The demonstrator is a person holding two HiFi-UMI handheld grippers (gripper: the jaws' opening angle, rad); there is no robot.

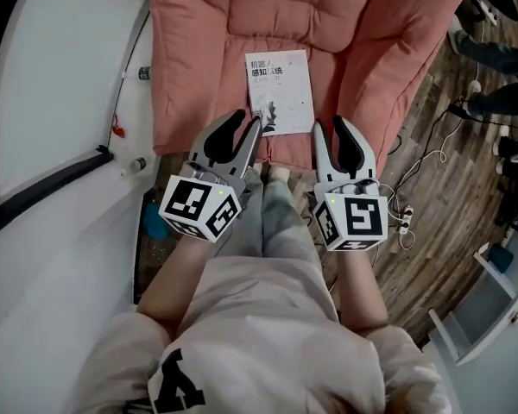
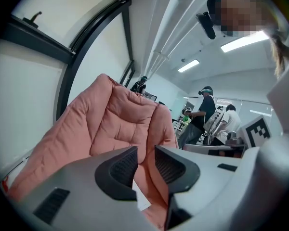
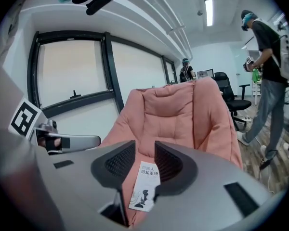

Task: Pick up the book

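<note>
1. Lying flat on the seat of the pink cushioned chair (image 1: 363, 41), the book (image 1: 279, 91) faces cover up with its near short edge towards you; the right gripper view shows it (image 3: 145, 192) in line with the gap between the jaws but beyond them.
2. Left gripper (image 1: 246, 121): jaws spread, nothing between the pads (image 2: 124, 167). Its tip sits over the book's near-left corner in the head view; you cannot tell whether it touches.
3. Right gripper (image 1: 330, 126): jaws spread and empty, just beside the book's near-right corner.
4. Handling, as a judgement: a thin paperback, light, likely to flex, with a smooth cover that may slide on the pads. Take it by the near edge or a near corner, one jaw under and one over. The spine side should bend least.
5. Surface: the quilted padding is soft and will give, so you can probably press a jaw down into it to get beneath the book. Pushing may only slide the book up the seat.
6. Room: wooden floor (image 1: 449, 188) with cables and a power strip (image 1: 406, 218) to your right, a dark-framed window (image 3: 72, 76) to your left, other people standing well behind the chair.
</note>
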